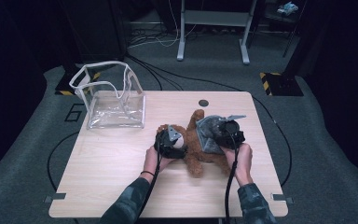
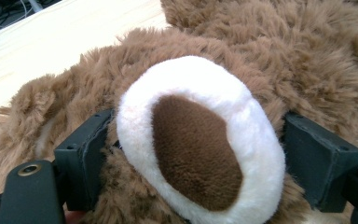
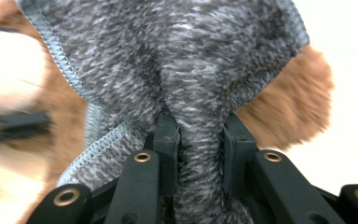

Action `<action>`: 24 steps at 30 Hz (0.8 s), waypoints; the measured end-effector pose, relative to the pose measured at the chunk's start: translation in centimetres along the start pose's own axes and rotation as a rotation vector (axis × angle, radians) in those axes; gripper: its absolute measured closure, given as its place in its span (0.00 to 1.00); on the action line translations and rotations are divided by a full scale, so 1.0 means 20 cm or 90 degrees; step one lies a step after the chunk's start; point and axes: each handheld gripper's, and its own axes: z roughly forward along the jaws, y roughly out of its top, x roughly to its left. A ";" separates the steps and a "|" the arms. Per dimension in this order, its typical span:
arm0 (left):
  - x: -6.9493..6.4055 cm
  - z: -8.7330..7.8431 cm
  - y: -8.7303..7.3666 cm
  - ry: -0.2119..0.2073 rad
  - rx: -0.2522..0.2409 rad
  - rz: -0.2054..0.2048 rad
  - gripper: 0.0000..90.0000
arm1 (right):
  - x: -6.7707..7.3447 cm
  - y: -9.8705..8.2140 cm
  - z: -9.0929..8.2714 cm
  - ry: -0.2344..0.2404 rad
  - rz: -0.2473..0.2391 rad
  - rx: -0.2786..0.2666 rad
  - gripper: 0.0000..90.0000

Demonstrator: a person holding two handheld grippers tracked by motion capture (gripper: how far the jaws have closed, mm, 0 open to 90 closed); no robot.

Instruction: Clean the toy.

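Bear lying mid-table, muzzle clamped between left gripper jaws, right gripper pinching grey cloth: pulling cloth gently, keeping left grip steady.

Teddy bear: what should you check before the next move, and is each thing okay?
1. Left gripper has the teddy bear: ok, the jaws sit on both sides of its white and brown muzzle.
2. Right gripper has the grey garment: ok, a fold is pinched between the jaws.
3. Garment is on the bear: ok, it covers part of the body in the high view.
4. Garment fully pulled on: cannot tell.
5. Bear rests on the table: ok.
6. Clear bag stands open, apart from the bear: ok.
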 end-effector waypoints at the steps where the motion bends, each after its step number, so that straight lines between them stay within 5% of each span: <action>1: 0.00 0.00 0.00 0.000 0.000 0.000 0.19 | -0.02 -0.01 0.00 -0.002 0.008 0.002 0.79; 9: 0.01 0.00 0.01 -0.002 0.008 -0.004 0.19 | 0.00 -0.01 -0.05 0.017 0.012 -0.028 0.79; 18: 0.01 0.00 0.01 -0.006 0.011 -0.005 0.19 | 0.24 0.04 0.00 0.090 -0.038 -0.020 0.79; 24: 0.00 0.00 0.00 -0.004 0.005 -0.004 0.19 | 0.29 0.01 0.06 0.071 -0.068 -0.003 0.79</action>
